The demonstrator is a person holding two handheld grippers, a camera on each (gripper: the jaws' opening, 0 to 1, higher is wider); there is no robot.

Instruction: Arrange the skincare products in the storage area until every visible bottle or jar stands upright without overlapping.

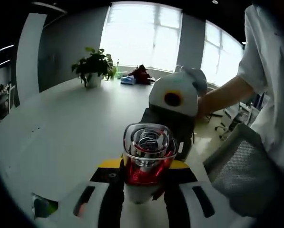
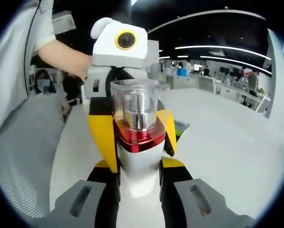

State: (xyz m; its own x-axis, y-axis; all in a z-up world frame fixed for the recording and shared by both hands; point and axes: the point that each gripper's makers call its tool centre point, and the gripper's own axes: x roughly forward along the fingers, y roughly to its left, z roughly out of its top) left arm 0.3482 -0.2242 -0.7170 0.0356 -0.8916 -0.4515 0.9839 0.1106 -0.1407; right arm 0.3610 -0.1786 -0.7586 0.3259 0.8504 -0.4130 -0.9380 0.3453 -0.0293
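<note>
The bottle (image 1: 146, 156) with its clear cap and red collar is nearest, held in the air above the white table (image 1: 75, 128), and both the left tongs (image 1: 144, 197) and the right tongs (image 2: 139, 185) are clamped on its white body. It looks stiff, smooth and probably slippery, with a cap that may be fragile. I would therefore grip the body, not the cap.

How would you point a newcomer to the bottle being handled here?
Start at the big white table. Above it, the left gripper and the right gripper meet on one bottle. It has a clear cap over a silver pump, a red band and a white body.
</note>
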